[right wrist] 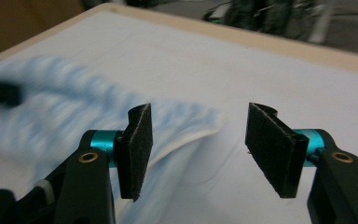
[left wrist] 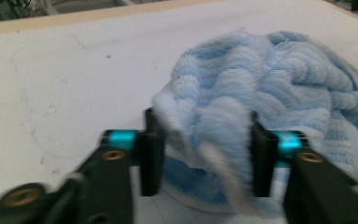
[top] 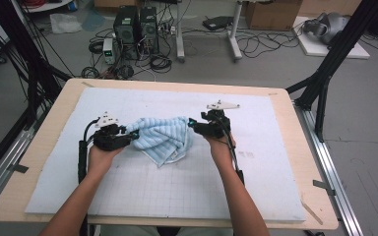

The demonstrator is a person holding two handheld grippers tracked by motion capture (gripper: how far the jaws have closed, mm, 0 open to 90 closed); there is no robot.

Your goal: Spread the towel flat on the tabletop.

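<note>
A light blue striped towel (top: 165,137) lies crumpled in the middle of the white mat (top: 177,191). My left gripper (top: 133,133) is at the towel's left end. In the left gripper view a bunched fold of the towel (left wrist: 270,84) fills the gap of this gripper (left wrist: 205,154), and both pads press on it. My right gripper (top: 193,123) is at the towel's right edge. Its jaws (right wrist: 198,149) stand open with only bare mat between them. The towel's pale hem (right wrist: 60,102) lies just behind the left pad (right wrist: 135,149).
The mat covers most of a wooden table (top: 39,162), which has bare strips along its edges. Beyond the far edge the floor holds computer towers (top: 137,27), tangled cables and boxes. Black frame legs (top: 325,73) stand at both sides.
</note>
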